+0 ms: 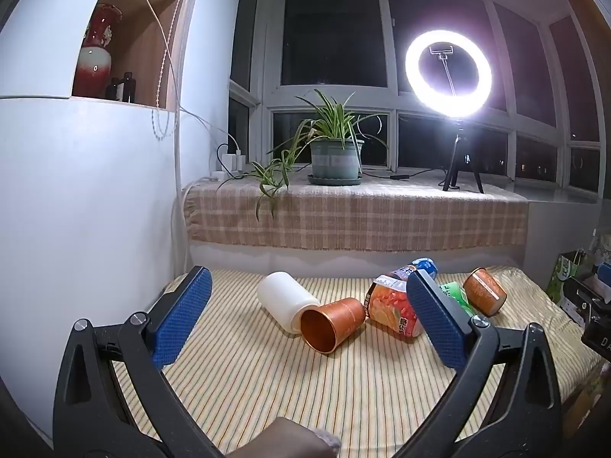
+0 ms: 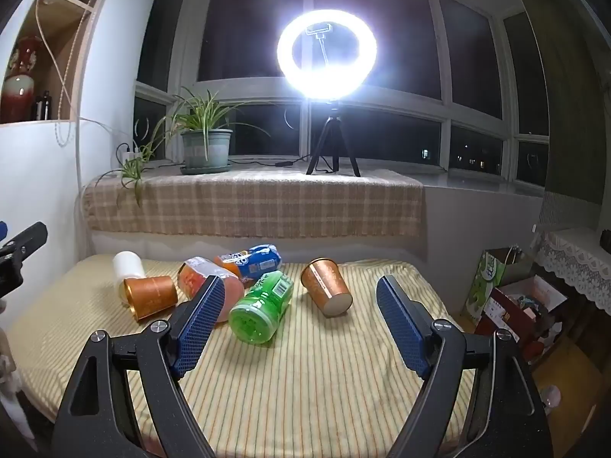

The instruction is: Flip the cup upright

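Observation:
Two copper cups lie on their sides on the striped tablecloth (image 1: pixel 305 393). One cup (image 1: pixel 331 324) lies with its mouth toward me, between and beyond my left gripper's (image 1: pixel 309 313) open fingers; it also shows in the right wrist view (image 2: pixel 151 295). The second cup (image 2: pixel 326 286) lies base toward me, ahead of my open right gripper (image 2: pixel 301 316); it also shows in the left wrist view (image 1: pixel 485 291). Both grippers are empty and held above the cloth. Part of the left gripper (image 2: pixel 21 248) shows at the left edge of the right wrist view.
A white jar (image 1: pixel 284 299) touches the first cup. An orange bottle (image 1: pixel 393 305), a green bottle (image 2: pixel 261 309) and a blue-orange can (image 2: pixel 250 261) lie between the cups. A sill behind holds a plant (image 1: pixel 336 152) and ring light (image 1: pixel 448 72). Boxes (image 2: pixel 515 297) stand at right.

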### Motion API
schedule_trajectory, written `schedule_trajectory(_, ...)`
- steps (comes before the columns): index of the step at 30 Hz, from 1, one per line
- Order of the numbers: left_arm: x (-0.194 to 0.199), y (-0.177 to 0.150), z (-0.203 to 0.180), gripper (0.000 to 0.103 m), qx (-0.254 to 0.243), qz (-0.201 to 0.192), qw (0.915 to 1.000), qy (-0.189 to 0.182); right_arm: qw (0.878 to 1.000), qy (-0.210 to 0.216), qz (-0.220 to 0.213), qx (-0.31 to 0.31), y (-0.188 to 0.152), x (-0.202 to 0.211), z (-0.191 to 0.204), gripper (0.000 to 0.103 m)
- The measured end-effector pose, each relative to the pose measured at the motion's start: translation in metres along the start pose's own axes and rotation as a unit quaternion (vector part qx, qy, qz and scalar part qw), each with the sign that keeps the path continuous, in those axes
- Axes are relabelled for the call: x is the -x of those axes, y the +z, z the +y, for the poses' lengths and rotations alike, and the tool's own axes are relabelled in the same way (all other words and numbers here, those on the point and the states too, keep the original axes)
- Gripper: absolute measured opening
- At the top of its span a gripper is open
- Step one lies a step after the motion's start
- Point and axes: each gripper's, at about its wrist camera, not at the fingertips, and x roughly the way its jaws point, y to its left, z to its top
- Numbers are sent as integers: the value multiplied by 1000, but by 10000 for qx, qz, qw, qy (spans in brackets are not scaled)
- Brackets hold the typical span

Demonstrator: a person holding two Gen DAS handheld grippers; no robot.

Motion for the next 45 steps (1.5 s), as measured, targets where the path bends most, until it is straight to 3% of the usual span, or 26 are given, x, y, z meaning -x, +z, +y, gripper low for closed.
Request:
schedule_trajectory(10, 7, -10, 2, 103, 68, 16, 10000, -62, 10000, -12, 56, 36, -7, 0, 2, 82)
schedule_trajectory(45, 11, 6, 4, 103, 75, 27, 9999, -70, 10000, -38, -11, -45, 1, 8, -3, 82)
